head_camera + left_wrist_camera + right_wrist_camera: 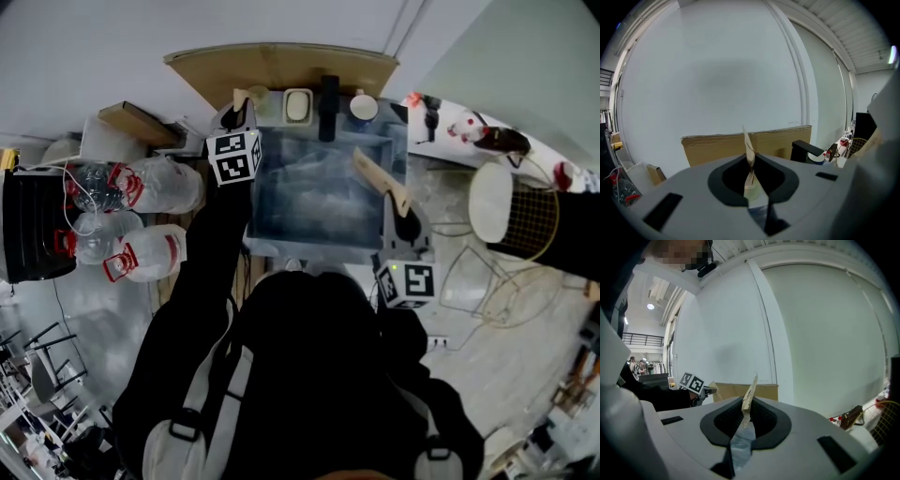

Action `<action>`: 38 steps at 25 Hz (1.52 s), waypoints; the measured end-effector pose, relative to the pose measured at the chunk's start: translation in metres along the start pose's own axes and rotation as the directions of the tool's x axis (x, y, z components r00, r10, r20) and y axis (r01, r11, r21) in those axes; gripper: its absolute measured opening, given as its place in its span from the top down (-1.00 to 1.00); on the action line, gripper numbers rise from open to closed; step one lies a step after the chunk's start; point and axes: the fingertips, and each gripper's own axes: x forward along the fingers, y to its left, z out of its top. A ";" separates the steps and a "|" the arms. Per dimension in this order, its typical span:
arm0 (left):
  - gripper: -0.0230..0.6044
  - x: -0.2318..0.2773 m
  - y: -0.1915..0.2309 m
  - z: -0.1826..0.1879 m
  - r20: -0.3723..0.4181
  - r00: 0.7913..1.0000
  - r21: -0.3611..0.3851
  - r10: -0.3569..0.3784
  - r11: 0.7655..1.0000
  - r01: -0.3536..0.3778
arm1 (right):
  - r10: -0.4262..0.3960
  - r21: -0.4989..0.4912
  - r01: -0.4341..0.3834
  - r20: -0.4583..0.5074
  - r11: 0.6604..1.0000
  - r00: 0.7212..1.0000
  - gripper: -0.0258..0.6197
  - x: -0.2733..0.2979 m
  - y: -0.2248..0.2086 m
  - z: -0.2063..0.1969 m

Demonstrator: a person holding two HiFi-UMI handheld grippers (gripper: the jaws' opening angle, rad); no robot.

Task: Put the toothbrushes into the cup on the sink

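Because each gripper pinched only the thin end of its brush, the main risk I saw was a twist or slip. The left gripper [239, 112] was shut on a slim tan wooden toothbrush [749, 152] at the upper left of the head view, near the back rim of the grey-blue rectangular sink [319, 220]. A smooth, flat handle like that could pivot between the pads if its tip knocked a cup's lip.

The right gripper [401, 217] was clamped narrowly on a second tan wooden toothbrush [379, 175], which angled up and left over the basin's right side. Had that hold loosened, the brush would have dropped into the basin.

Two pale cups stood on the back rim: a cream rounded-square cup [298, 105] left of the black block-shaped faucet [328, 105], and a white round cup [364, 107] right of it. I could not tell which was meant, and either looked light enough to tip under a sideways push. Brown corrugated cardboard [281, 64] stood behind them, matte and stiff.
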 end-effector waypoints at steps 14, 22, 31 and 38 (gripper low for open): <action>0.82 0.027 0.001 -0.047 -0.145 0.989 -0.051 -0.032 0.998 0.025 | -0.018 0.003 0.018 -0.013 1.000 1.000 0.81 -0.003 -0.008 -0.005; 0.61 0.021 -0.001 -0.045 -0.137 0.990 -0.062 -0.042 0.998 0.034 | -0.032 0.005 0.032 -0.003 0.999 0.999 0.81 -0.007 -0.013 -0.002; 0.61 0.002 -0.006 -0.031 -0.099 0.994 -0.066 -0.051 0.997 0.044 | -0.044 0.006 0.044 0.006 0.999 0.999 0.81 -0.015 -0.009 0.000; 0.61 -0.022 -0.009 -0.020 -0.055 0.997 -0.062 -0.044 0.997 0.040 | -0.055 0.002 0.055 0.020 0.998 0.998 0.81 -0.021 -0.005 0.003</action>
